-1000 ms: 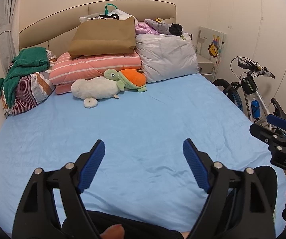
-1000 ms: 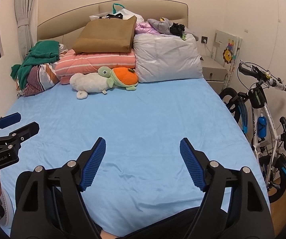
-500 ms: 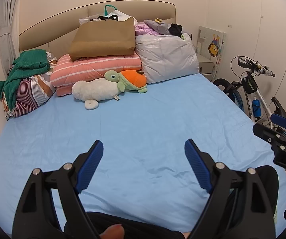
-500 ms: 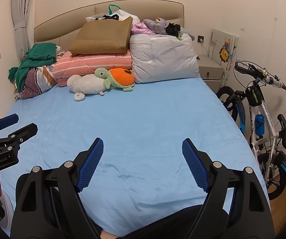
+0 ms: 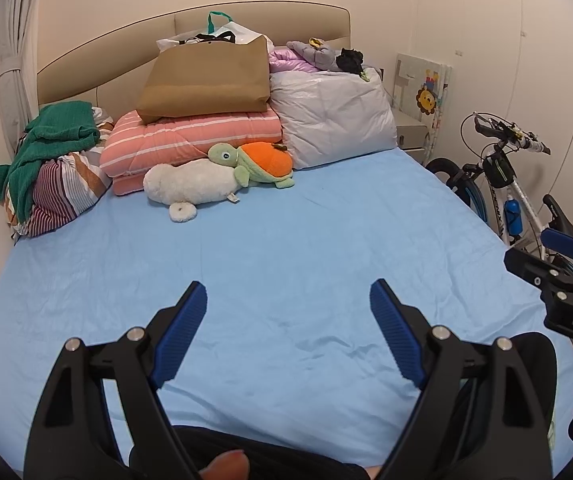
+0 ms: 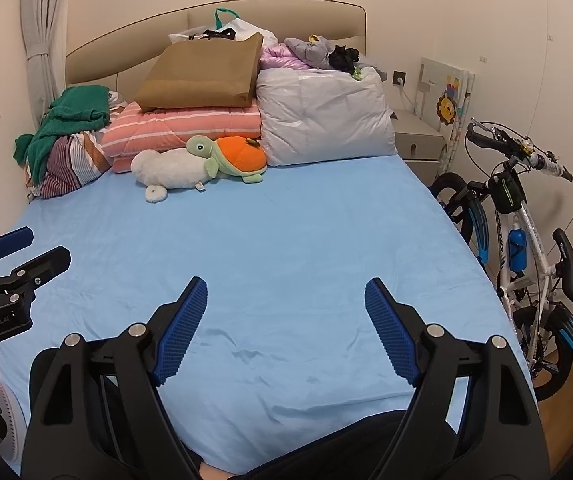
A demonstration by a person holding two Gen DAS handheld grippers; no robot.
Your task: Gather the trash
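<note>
Grippers hover side by side over the near end of the blue bed sheet (image 5: 286, 248), left gripper (image 5: 288, 306) and right gripper (image 6: 286, 304) both spread wide, holding nothing. Far off by the headboard, a brown paper bag (image 5: 206, 76) lies on a striped pink quilt (image 5: 190, 140); no trash is discernible on the sheet.

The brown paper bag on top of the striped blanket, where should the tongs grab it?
Probably by its open top edge. The brown paper bag lies tilted back on the striped blanket, its mouth up by the headboard. Come from the front, over the blue sheet, reaching over the bag; its broad flat face offers nothing to pinch.
</note>
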